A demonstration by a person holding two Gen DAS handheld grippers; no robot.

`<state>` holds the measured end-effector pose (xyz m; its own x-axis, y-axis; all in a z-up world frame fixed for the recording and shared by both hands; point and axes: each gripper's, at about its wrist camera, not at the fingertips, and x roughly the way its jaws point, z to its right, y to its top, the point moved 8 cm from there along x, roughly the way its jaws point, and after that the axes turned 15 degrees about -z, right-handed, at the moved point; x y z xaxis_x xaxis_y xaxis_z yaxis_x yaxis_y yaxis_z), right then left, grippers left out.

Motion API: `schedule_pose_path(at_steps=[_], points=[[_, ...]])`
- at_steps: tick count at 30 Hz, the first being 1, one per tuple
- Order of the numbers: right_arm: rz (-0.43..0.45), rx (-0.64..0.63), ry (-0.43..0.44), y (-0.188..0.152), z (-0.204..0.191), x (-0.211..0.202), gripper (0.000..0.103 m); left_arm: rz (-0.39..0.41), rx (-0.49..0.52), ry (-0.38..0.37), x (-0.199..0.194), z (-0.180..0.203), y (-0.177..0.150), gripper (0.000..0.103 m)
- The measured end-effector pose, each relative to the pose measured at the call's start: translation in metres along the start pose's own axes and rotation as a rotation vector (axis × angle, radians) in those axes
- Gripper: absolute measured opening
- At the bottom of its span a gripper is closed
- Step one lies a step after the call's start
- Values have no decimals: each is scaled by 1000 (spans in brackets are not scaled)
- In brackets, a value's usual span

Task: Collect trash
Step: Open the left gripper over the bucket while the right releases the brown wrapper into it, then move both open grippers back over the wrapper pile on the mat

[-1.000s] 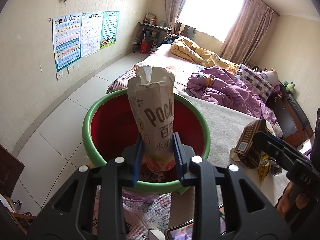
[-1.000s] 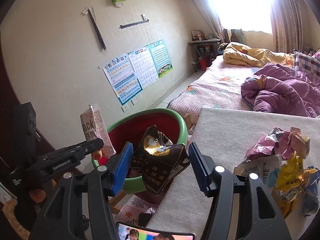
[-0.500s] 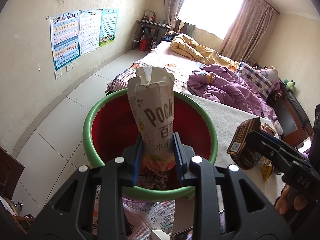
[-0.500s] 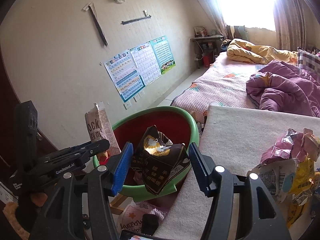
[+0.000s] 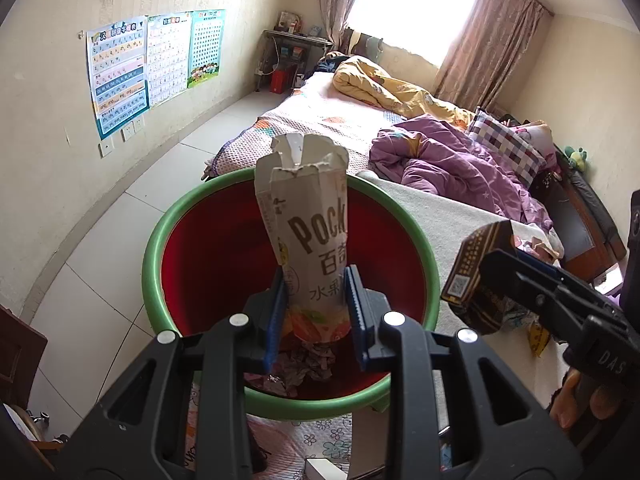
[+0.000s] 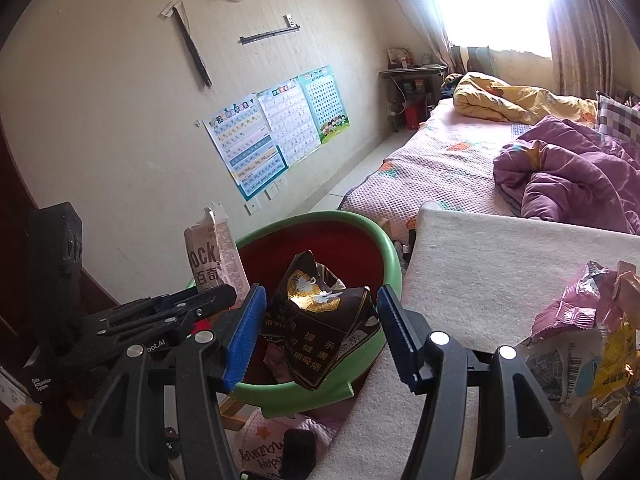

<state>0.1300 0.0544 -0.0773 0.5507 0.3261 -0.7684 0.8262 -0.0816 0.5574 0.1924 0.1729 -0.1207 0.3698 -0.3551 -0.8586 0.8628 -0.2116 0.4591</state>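
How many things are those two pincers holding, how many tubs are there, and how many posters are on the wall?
Held packages: 2, a Pocky box in the left gripper and a dark crumpled pack in the right gripper
Green tubs: 1
Wall posters: 3
Total: 6

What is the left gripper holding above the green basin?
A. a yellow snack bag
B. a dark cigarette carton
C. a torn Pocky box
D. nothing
C: the left gripper clamps the torn Pocky box upright over the green basin.
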Motion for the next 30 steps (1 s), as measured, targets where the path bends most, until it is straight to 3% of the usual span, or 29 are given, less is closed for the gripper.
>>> schedule_pose_path(at_steps=[12, 15, 19, 30], points=[[13, -27, 39, 33, -9, 10, 58, -11, -37, 26, 6, -11, -2, 28], [-2, -33, 52, 34, -9, 13, 62, -10, -70, 37, 7, -17, -4, 36], [2, -10, 55, 30, -2, 8, 63, -8, -86, 48, 5, -20, -5, 45], [23, 39, -36, -13, 38, -30, 63, 17, -58, 35, -5, 3, -10, 45]])
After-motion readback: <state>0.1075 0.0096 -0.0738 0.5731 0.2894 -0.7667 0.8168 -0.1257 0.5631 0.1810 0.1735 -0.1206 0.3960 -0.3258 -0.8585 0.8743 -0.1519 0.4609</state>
